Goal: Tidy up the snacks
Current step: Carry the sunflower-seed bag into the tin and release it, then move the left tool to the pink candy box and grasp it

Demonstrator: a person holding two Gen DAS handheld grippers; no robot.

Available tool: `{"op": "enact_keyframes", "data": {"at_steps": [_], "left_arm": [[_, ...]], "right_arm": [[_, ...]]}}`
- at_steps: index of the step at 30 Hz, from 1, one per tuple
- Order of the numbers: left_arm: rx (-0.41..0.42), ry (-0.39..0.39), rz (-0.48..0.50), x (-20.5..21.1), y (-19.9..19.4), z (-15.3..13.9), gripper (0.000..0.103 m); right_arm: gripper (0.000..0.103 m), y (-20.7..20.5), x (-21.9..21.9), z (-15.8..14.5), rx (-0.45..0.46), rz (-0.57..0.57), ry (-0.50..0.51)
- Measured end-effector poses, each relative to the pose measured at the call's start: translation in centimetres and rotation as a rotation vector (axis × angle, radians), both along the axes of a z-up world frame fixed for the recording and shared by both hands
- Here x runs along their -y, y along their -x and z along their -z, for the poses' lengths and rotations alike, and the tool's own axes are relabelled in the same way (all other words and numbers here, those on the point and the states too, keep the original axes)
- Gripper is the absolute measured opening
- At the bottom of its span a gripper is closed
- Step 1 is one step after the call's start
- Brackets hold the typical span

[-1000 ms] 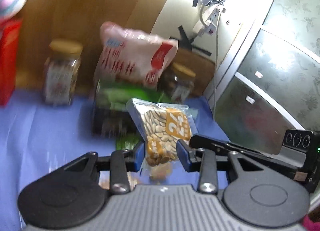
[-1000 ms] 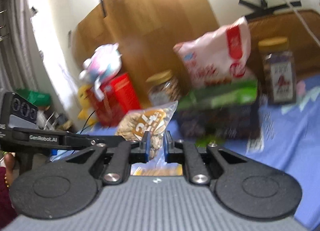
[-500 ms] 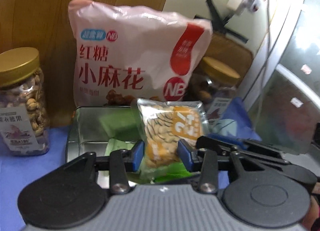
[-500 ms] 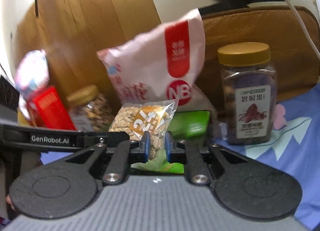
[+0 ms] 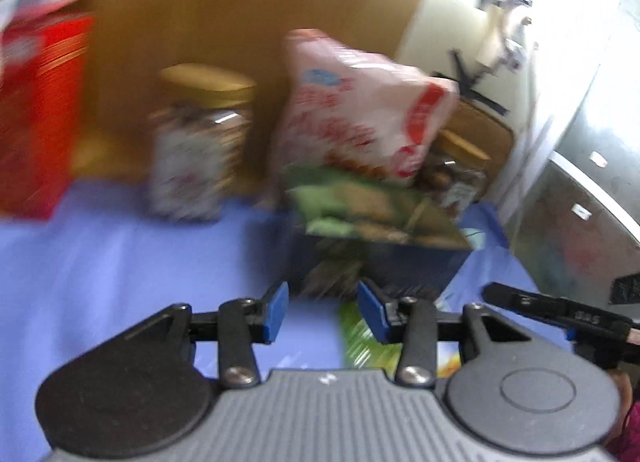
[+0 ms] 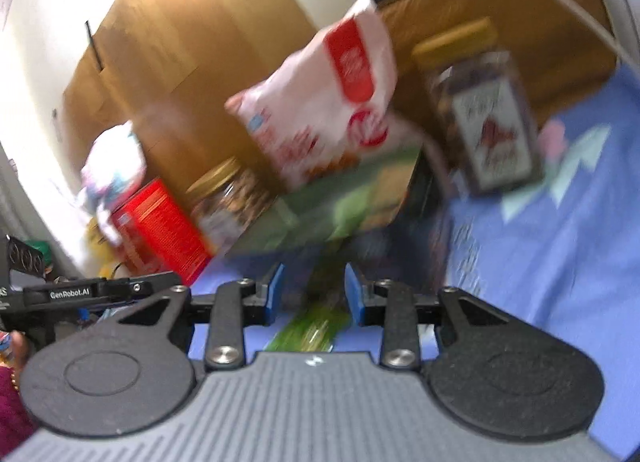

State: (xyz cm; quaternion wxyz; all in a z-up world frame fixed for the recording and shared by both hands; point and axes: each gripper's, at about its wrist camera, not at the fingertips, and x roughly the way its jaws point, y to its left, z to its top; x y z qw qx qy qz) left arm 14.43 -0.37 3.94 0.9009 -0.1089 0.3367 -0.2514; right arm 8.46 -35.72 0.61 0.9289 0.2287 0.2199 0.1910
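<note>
Motion blurs both views. My left gripper [image 5: 323, 312] is open with nothing between its blue pads [image 5: 276, 312]. The right gripper [image 6: 314, 294] is also open; its jaws are opening and hold nothing. Just ahead of both stands a dark box [image 5: 384, 266] [image 6: 424, 221] heaped with green packets [image 5: 340, 197] [image 6: 340, 205]. A tan patch [image 5: 380, 217] lies on the heap, and it may be the seed packet. A pink and white snack bag [image 5: 360, 113] [image 6: 320, 113] leans behind the box. One green packet [image 5: 360, 338] [image 6: 312, 330] lies on the blue cloth under the fingers.
Gold-lidded jars stand left [image 5: 200, 149] [image 6: 228, 197] and right [image 6: 488, 113] of the box. A red carton [image 5: 40, 113] [image 6: 160, 225] is at the left and a wooden board behind. Each view shows the other gripper at its edge [image 5: 560, 314] [image 6: 80, 294]. The blue cloth [image 5: 120, 262] covers the table.
The seed packet held between both grippers is no longer in either. The right jaws have widened. Both grippers have drawn back and down from the box.
</note>
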Motion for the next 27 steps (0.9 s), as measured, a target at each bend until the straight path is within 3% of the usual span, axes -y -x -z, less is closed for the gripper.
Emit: {"op": "enact_keyframes", "data": {"at_steps": [6,10,14,17,20,27], "left_arm": [[-0.096,0.037,-0.189,-8.1,5.3,2.8,0.040],[-0.117,0.080,-0.251,-11.4,7.0,3.8,0.040],[-0.114,0.109,-0.257,-12.0,7.4,4.2,0.040],[-0.095,0.078,-0.248,-11.1,7.0,4.3,0.040],[-0.073,0.048,-0.233,-10.2,6.6,4.5,0.040],[-0.058,-0.005,-0.186,-8.0,5.3,5.0,0.042]], "right_arm": [[0.038,3.8,-4.6,0.1,-0.009,-0.135,-0.020],[0.039,5.3,-9.6,-0.4,-0.025,-0.286,0.050],[0.039,6.0,-14.8,0.3,-0.074,-0.421,0.160],[0.039,5.6,-17.0,1.2,-0.113,-0.415,0.244],[0.038,5.3,-18.3,1.7,-0.097,-0.321,0.393],[0.041,4.8,-20.0,2.2,-0.062,-0.293,0.480]]}}
